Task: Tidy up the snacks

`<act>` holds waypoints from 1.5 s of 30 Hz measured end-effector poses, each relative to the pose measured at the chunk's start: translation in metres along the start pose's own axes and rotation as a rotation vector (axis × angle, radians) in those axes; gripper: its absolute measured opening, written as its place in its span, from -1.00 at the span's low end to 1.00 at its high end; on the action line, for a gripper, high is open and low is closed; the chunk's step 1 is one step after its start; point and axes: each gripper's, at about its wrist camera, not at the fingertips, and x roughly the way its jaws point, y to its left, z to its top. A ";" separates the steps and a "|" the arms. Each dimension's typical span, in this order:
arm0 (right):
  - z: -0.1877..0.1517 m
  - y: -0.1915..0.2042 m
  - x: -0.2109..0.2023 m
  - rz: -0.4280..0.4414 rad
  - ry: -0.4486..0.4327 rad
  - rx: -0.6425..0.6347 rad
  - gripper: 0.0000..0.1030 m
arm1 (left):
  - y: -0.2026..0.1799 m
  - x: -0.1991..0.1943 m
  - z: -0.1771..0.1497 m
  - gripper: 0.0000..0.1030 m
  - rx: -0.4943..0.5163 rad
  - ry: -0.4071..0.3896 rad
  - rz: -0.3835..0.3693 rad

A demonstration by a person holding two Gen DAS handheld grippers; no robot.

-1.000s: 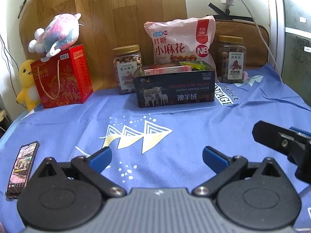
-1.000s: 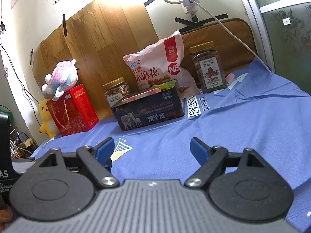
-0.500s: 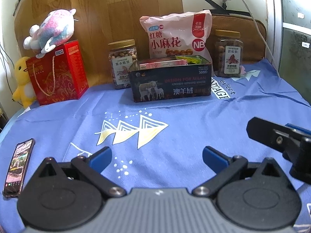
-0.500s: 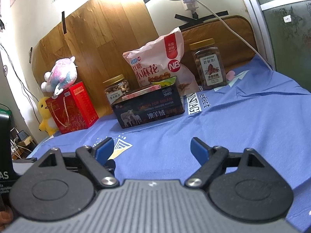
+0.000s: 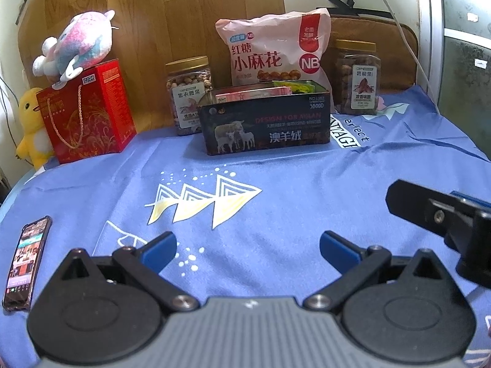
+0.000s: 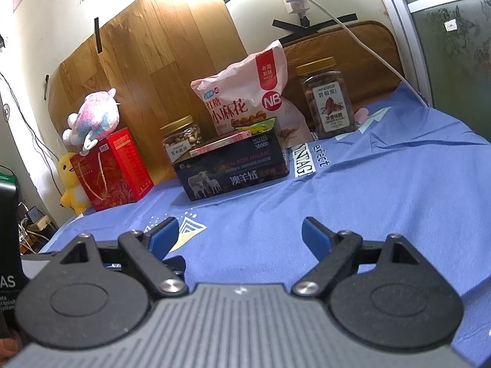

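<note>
Fingers of both grippers, left (image 5: 248, 250) and right (image 6: 238, 235), are spread wide and grasp nothing, low over the blue cloth (image 5: 276, 190). Snacks sit at 12 o'clock: tin (image 5: 265, 125) holding packets, bag (image 5: 273, 50) behind it, jars at 11 (image 5: 188, 92) and 1 (image 5: 357, 76). I'd approach level, take one jar by its sides, keeping clear of the bag.

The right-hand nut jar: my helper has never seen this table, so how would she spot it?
Find the big pink snack bag against the back. The jar stands just right of it, gold-lidded, holding dark nuts; the other jar, left of the bag, holds pale ones.
</note>
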 end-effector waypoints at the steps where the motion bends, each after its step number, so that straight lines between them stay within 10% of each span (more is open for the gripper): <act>1: 0.000 0.000 0.000 0.000 0.001 0.001 0.74 | 0.000 0.000 0.000 1.00 0.000 0.000 0.001; 45: -0.002 0.002 0.001 0.001 0.004 0.004 0.74 | -0.002 0.000 -0.002 1.00 0.015 -0.011 0.018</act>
